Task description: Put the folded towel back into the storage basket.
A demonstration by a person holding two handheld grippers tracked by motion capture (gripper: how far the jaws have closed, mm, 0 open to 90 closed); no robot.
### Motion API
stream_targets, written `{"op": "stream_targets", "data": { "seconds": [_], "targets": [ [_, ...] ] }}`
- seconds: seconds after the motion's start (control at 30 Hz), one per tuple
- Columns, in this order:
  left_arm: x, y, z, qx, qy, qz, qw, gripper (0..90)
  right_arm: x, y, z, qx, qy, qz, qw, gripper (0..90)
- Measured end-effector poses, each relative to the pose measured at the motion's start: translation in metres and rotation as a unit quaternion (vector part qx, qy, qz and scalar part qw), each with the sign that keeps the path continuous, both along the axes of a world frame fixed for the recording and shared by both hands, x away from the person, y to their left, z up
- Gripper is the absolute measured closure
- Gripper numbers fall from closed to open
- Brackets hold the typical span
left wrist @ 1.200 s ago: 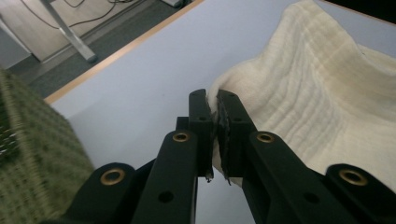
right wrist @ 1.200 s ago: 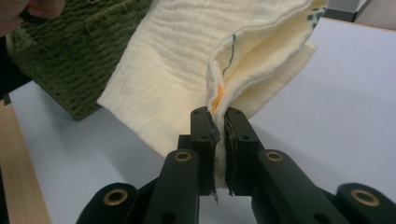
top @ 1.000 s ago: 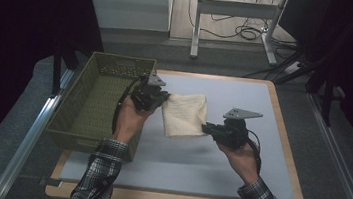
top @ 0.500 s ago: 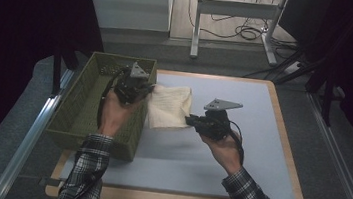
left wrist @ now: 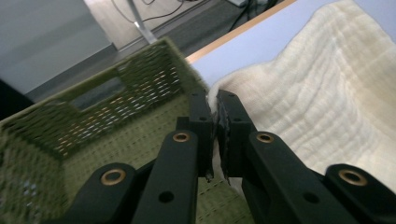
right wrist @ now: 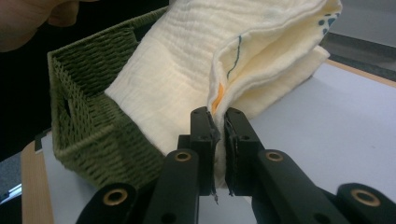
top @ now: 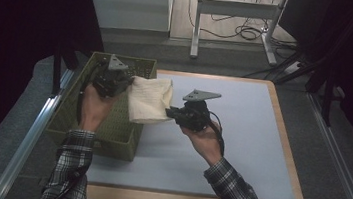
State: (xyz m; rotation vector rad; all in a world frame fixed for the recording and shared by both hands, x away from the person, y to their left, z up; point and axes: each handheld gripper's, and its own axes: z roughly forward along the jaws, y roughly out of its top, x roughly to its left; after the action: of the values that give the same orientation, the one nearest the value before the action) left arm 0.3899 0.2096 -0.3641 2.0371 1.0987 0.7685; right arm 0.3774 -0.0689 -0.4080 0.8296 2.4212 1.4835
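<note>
Both hands are up and carrying, with the basket (top: 112, 117) as the mark to watch. The left gripper (top: 112, 83) hangs over the basket's open top, its fingers (left wrist: 201, 122) pinched together on one edge of the folded cream cloth (top: 150, 99). The right gripper (top: 173, 113) sits just outside the basket's right wall, over the blue surface (top: 240, 137), and its fingers (right wrist: 203, 135) are clamped on the opposite folded edge, where a bit of orange and teal stitching peeks out of the layers.

So where is the cloth? Slung between the two grippers, off the surface, straddling the basket's right rim: one end already above the green weave, the other hanging out past the wall. In the right gripper view it drapes right against the basket's top corner.

My read on progress: the fold looks finished and the pickup is done, and the carry is most of the way there. What's left, I'd say, is bringing the right-hand end over the rim too, lowering the bundle into the basket, then letting go on both sides. The thing to mind is the trailing end snagging on that woven rim and pulling the fold apart.
</note>
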Motion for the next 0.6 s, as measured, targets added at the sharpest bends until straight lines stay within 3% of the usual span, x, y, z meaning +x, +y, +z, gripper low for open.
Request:
{"op": "stream_targets", "data": {
  "seconds": [0.33, 0.6],
  "targets": [
    [-0.001, 0.035, -0.001, 0.011, 0.004, 0.036, 0.9993, 85.6, 0.001, 0.048, -0.002, 0.000, -0.001, 0.022, 0.9998, 82.9],
    [0.002, 0.062, -0.010, 0.013, 0.018, 0.059, 0.9980, 85.6, 0.002, 0.089, -0.008, -0.020, -0.009, 0.035, 0.9991, 82.8]
  ]
}}
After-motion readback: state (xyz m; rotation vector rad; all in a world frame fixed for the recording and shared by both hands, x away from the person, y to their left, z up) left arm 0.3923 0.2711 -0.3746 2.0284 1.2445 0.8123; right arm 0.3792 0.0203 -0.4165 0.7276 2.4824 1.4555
